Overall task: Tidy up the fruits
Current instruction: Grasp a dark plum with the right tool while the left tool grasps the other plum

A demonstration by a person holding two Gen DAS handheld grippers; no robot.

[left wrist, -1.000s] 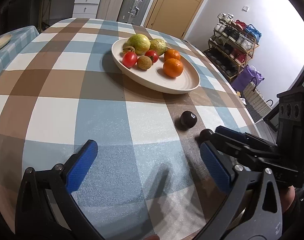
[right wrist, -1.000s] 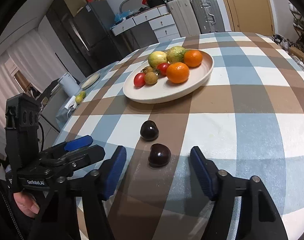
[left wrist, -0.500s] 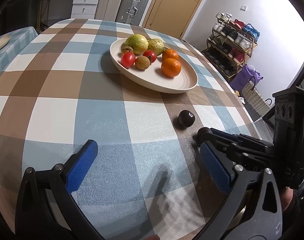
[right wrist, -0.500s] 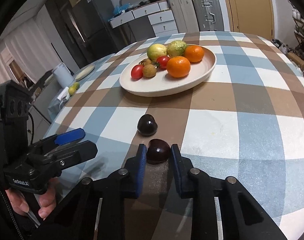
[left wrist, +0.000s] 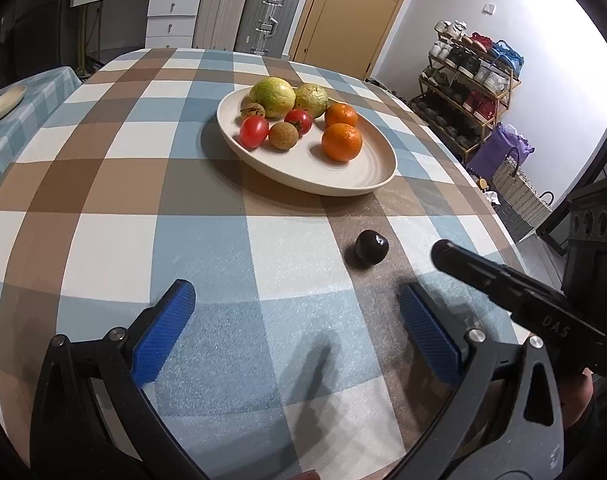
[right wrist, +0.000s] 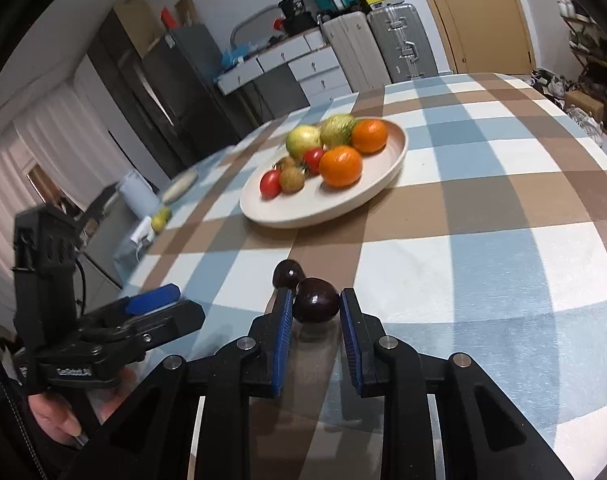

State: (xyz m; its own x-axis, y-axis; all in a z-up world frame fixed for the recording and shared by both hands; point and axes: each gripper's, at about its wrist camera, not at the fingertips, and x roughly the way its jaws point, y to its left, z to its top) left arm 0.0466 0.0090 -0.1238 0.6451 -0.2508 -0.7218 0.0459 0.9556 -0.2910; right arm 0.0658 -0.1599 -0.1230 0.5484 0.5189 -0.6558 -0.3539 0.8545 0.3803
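checked tablecloth blurs behind right gripper jaws clamping dark fruit; left gripper jaws gape.

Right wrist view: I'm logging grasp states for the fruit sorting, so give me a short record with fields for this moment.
right gripper: shut on dark plum, pads on both its sides
second dark plum: on the tablecloth, just behind the held one
plate: holds oranges, tomatoes, green fruits, small brown fruits
left gripper: open, nothing between its pads
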